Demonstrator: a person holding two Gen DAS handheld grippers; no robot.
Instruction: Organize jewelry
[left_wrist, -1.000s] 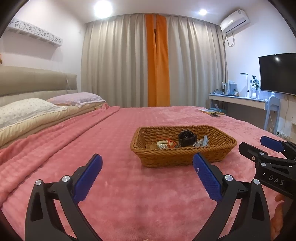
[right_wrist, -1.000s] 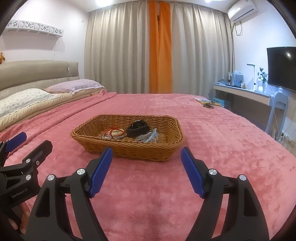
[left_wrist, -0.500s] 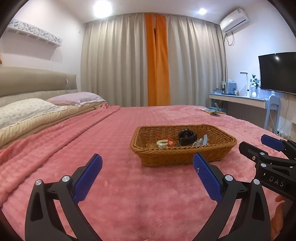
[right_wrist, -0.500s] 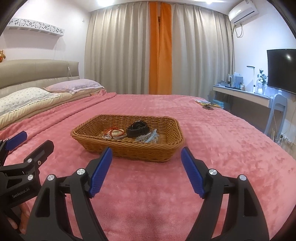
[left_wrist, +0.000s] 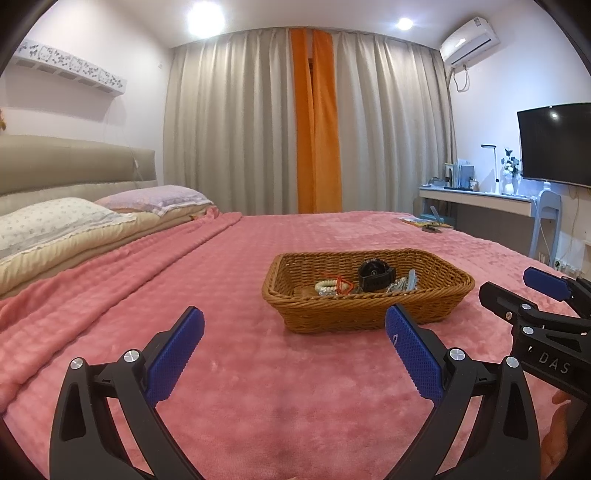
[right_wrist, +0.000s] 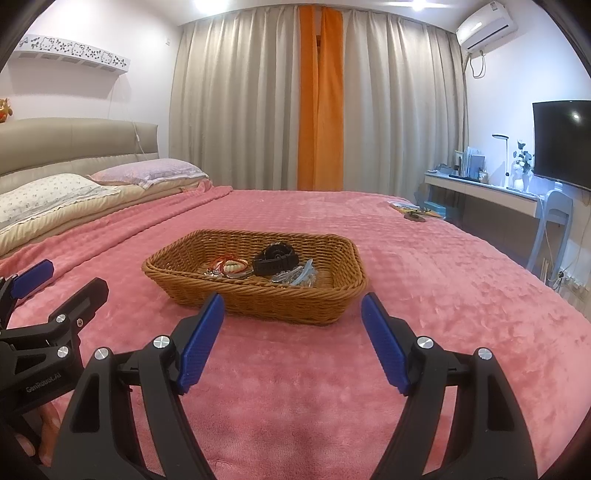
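Note:
A brown wicker basket (left_wrist: 436, 314) (right_wrist: 343, 295) lies on the pink bedspread (left_wrist: 258, 387) (right_wrist: 295, 387). Inside it are a black watch (left_wrist: 375, 277) (right_wrist: 275, 259), a pale bead bracelet with a red cord (left_wrist: 330, 286) (right_wrist: 231, 266) and silvery-blue clips or chains (left_wrist: 404, 285) (right_wrist: 295, 277). My left gripper (left_wrist: 295, 345) hovers over the blanket short of the basket's near left corner, open and empty. My right gripper (right_wrist: 293, 332) is just short of the basket's near wall, open and empty. Each gripper shows at the edge of the other's view.
Pillows (left_wrist: 59, 221) and a padded headboard (left_wrist: 74, 166) lie at the left. A small flat object (left_wrist: 428, 223) rests at the bed's far right corner. A desk (right_wrist: 487, 192), chair (right_wrist: 554, 221) and wall TV (right_wrist: 565, 142) stand at the right.

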